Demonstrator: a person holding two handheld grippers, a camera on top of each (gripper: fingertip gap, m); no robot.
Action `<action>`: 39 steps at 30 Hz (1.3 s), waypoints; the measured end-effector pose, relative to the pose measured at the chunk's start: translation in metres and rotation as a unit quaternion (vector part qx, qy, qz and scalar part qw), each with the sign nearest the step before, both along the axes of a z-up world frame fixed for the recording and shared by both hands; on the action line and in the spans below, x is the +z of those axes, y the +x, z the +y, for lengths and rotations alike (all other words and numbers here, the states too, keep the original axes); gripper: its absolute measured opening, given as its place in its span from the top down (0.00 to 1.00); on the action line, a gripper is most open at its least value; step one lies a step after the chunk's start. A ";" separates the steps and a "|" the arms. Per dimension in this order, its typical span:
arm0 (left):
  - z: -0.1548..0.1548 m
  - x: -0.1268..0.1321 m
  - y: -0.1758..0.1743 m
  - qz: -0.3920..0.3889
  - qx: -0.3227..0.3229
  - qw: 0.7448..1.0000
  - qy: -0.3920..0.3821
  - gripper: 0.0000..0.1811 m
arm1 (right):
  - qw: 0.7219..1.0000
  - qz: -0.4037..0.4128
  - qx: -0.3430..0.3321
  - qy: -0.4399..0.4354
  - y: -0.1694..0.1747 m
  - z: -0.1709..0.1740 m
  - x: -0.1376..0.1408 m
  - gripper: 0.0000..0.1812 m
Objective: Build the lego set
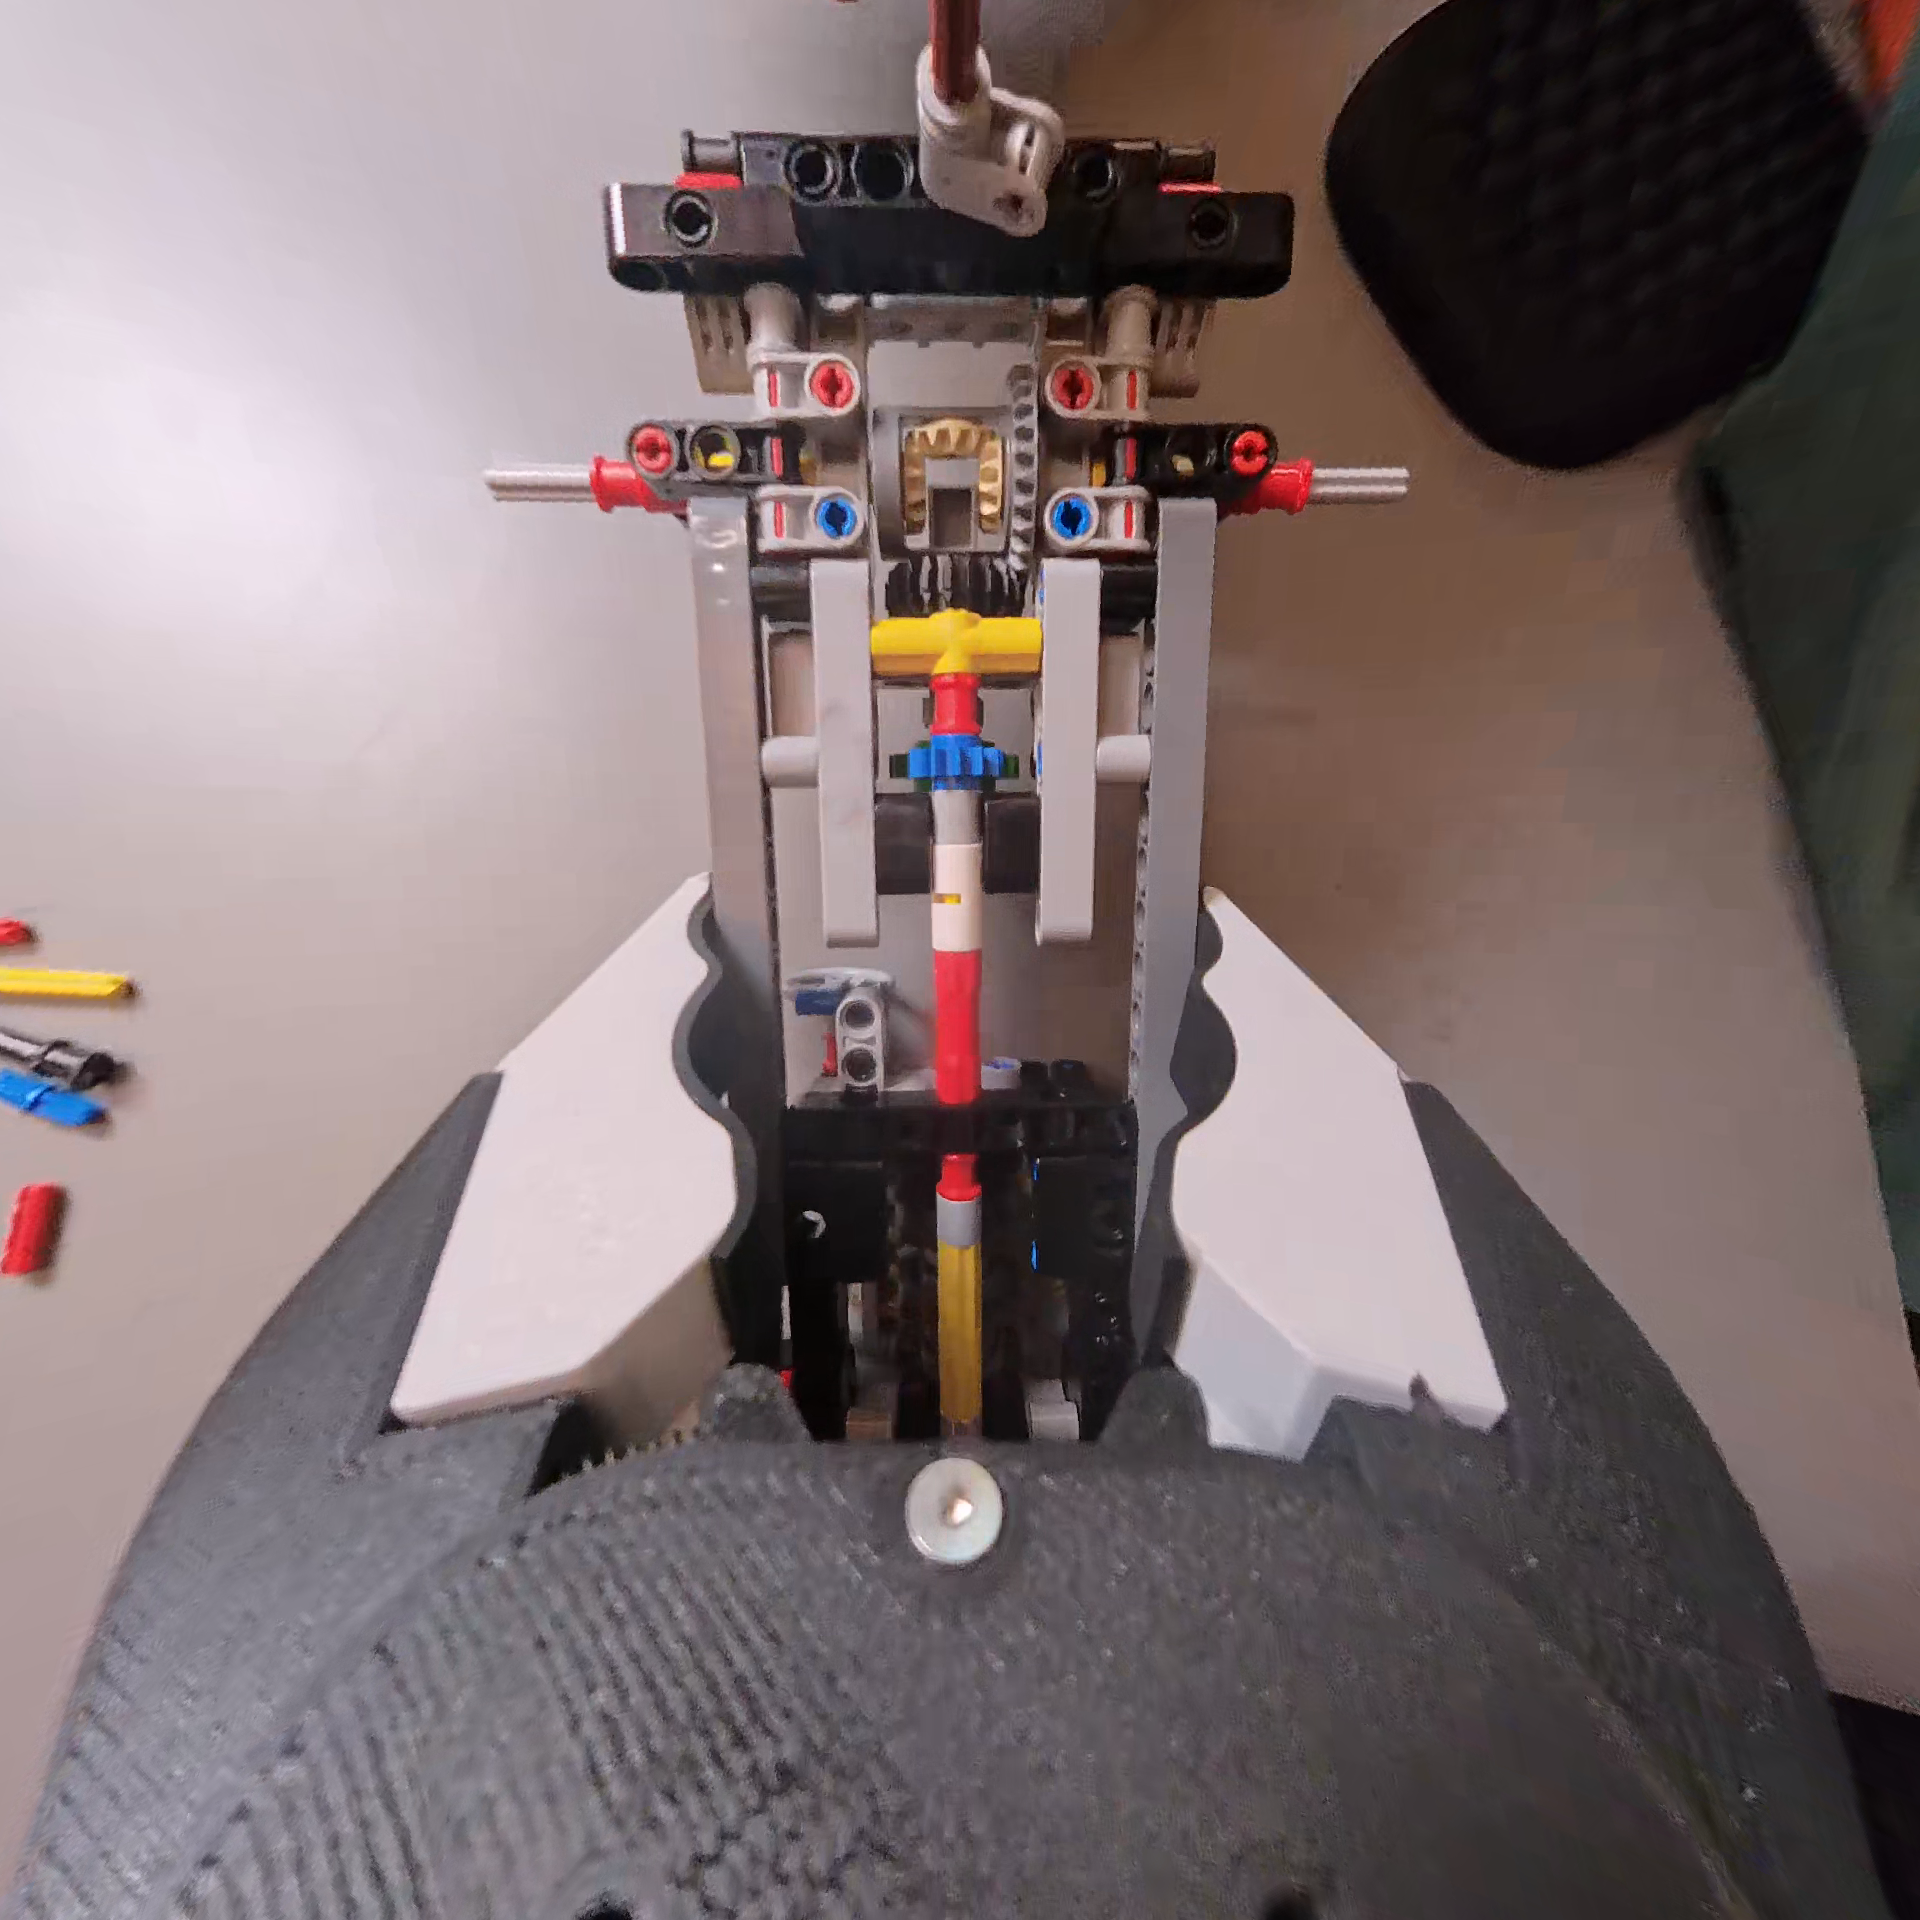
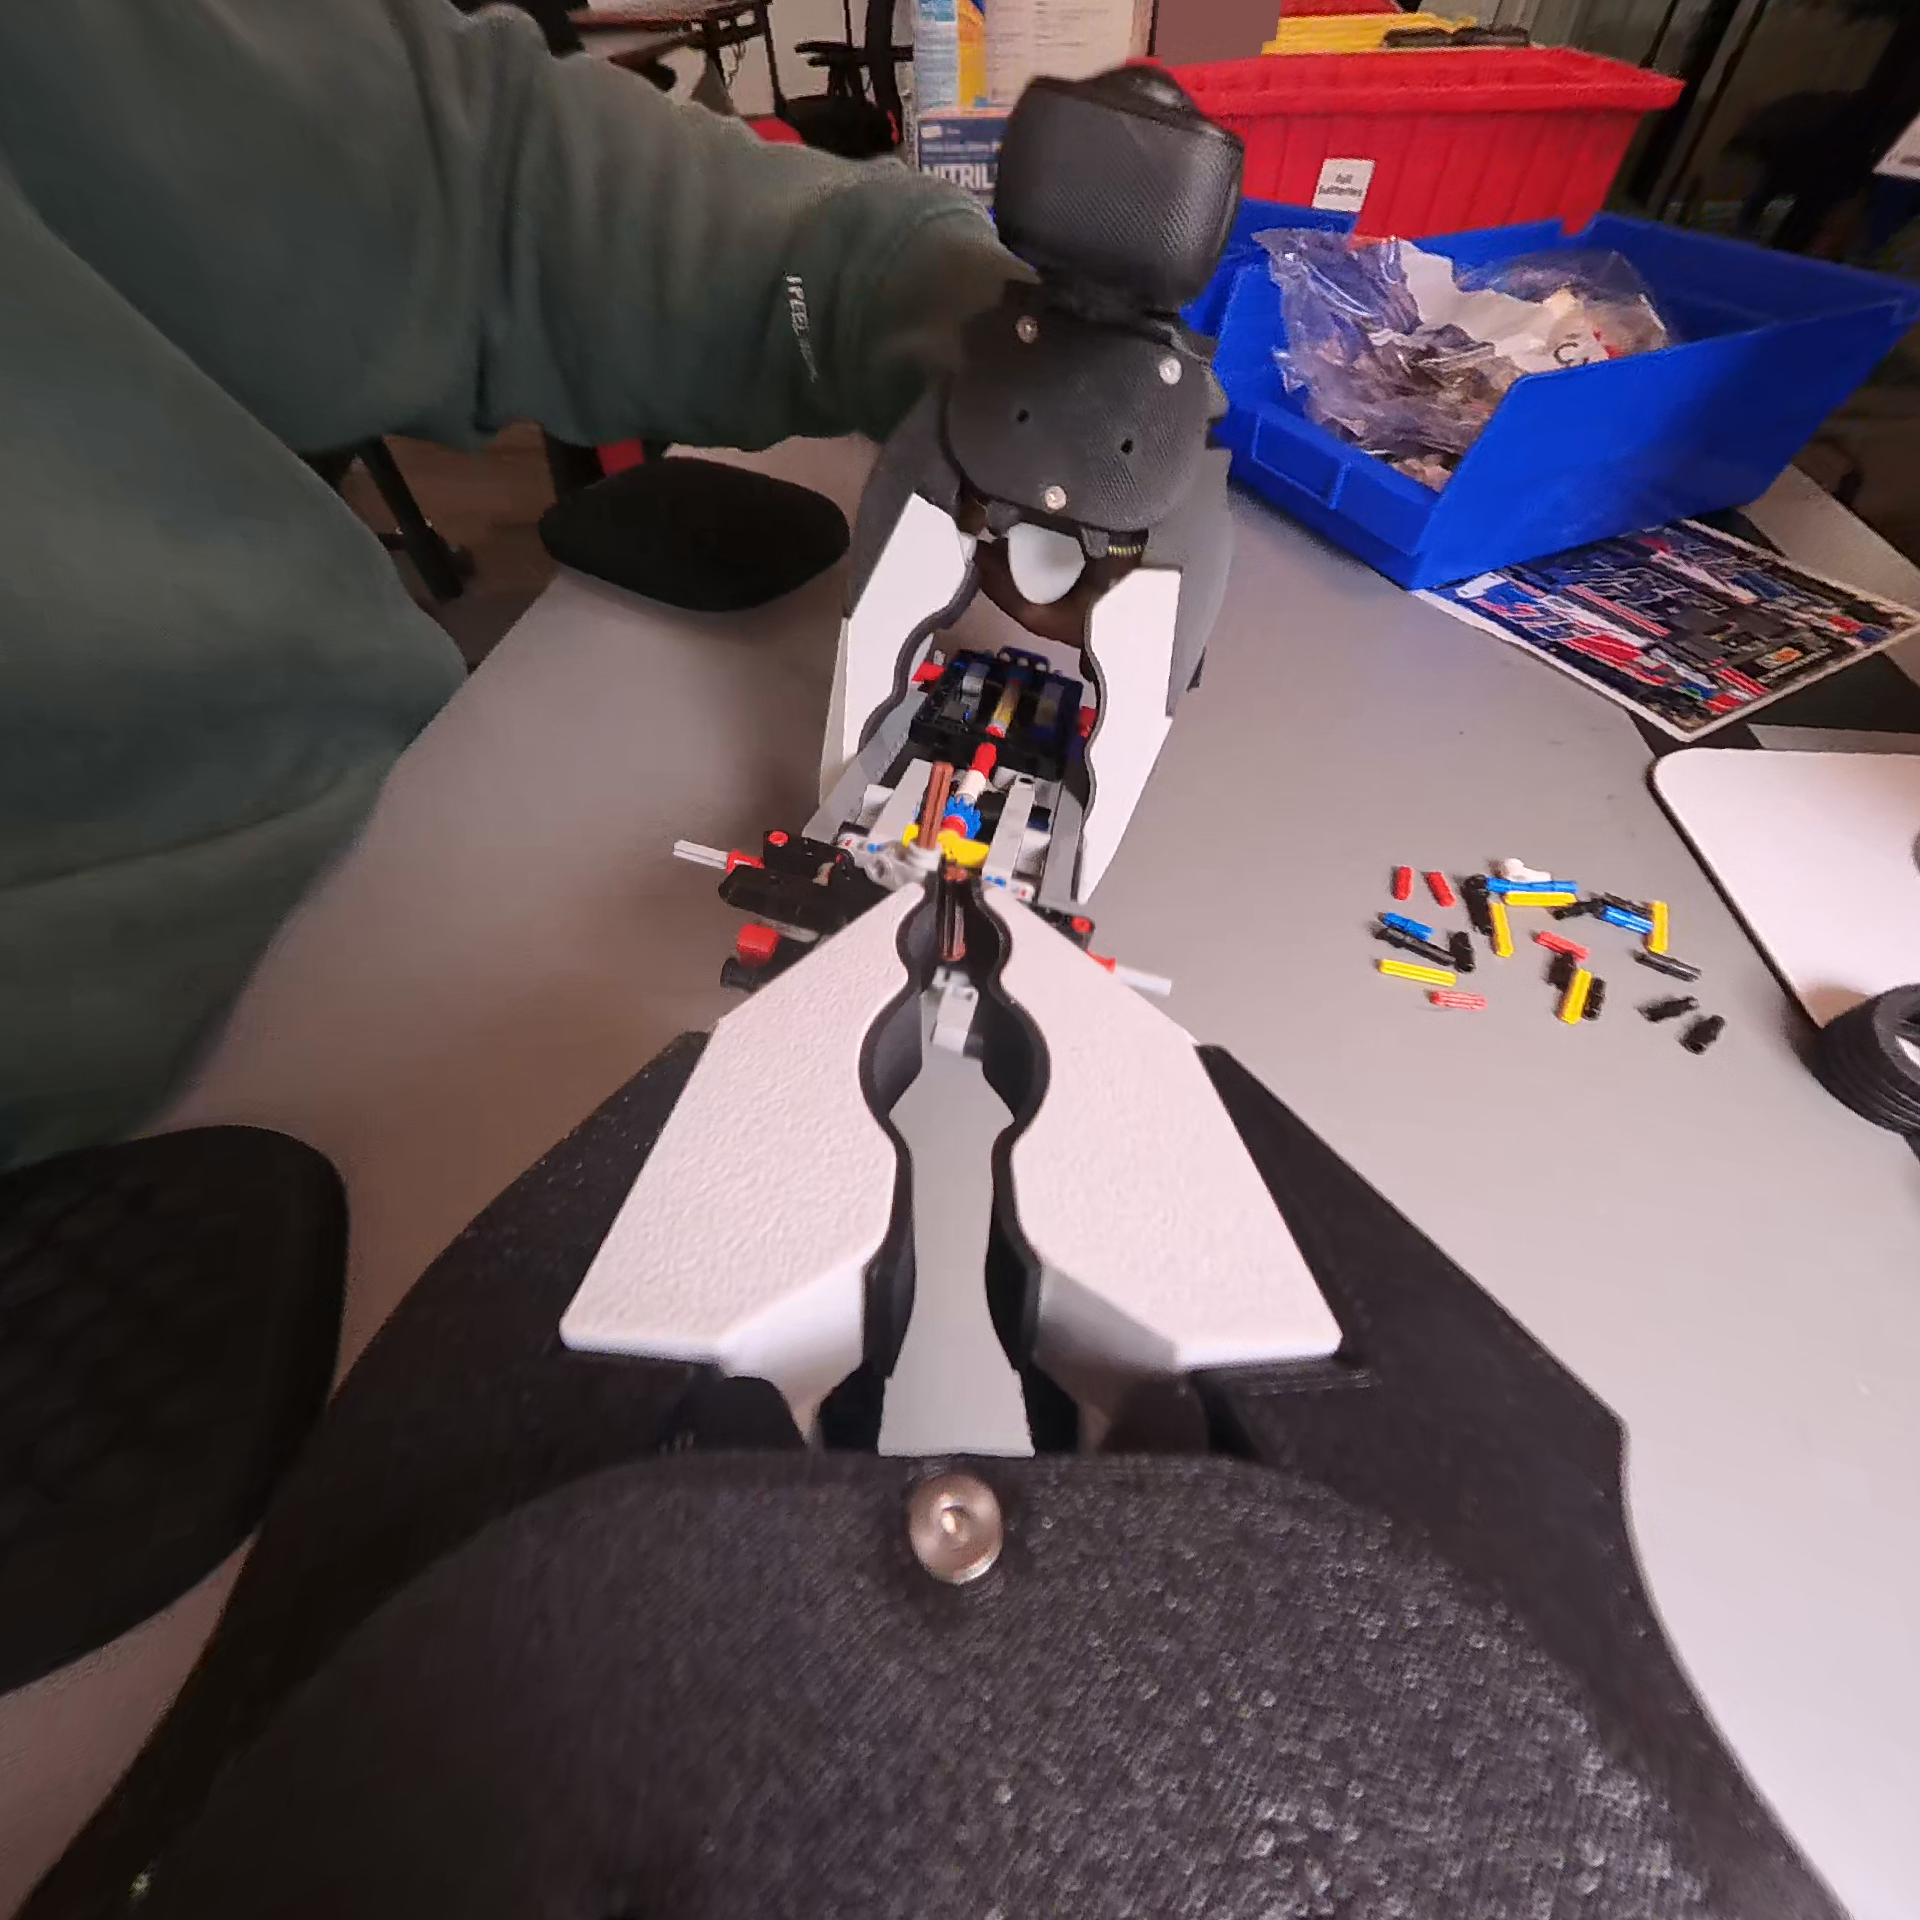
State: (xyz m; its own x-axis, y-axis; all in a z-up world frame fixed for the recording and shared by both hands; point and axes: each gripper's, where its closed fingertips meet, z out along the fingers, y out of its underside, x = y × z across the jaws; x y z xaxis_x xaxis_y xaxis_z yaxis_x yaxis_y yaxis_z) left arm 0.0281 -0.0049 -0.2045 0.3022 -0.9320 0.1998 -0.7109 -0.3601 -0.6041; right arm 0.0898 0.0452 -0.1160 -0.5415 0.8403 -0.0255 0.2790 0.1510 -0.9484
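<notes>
My left fingers (image 1: 956, 1132) clamp the lego chassis (image 1: 951, 644) by its black rear block, holding it out over the counter (image 1: 312, 520). My right fingers (image 2: 951, 940) pinch narrow on a brown axle (image 2: 948, 925) at the chassis's front end, though its tip is blurred. Far right, a blue bin (image 2: 1621, 457) holds crumpled plastic bags (image 2: 1455, 343); a red tub (image 2: 1434, 135) sits behind. Loose pins (image 2: 1538, 940) lie scattered nearby.
</notes>
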 end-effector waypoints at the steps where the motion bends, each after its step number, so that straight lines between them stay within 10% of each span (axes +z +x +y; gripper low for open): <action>1: -0.002 0.001 0.004 -0.011 -0.006 1.000 -0.005 0.52 | 1.000 -0.002 0.005 0.000 0.001 -0.004 0.003 1.00; 39: -0.023 0.033 0.038 -0.184 -0.026 0.982 0.010 0.52 | 0.993 -0.022 0.049 -0.103 0.008 -0.042 0.037 1.00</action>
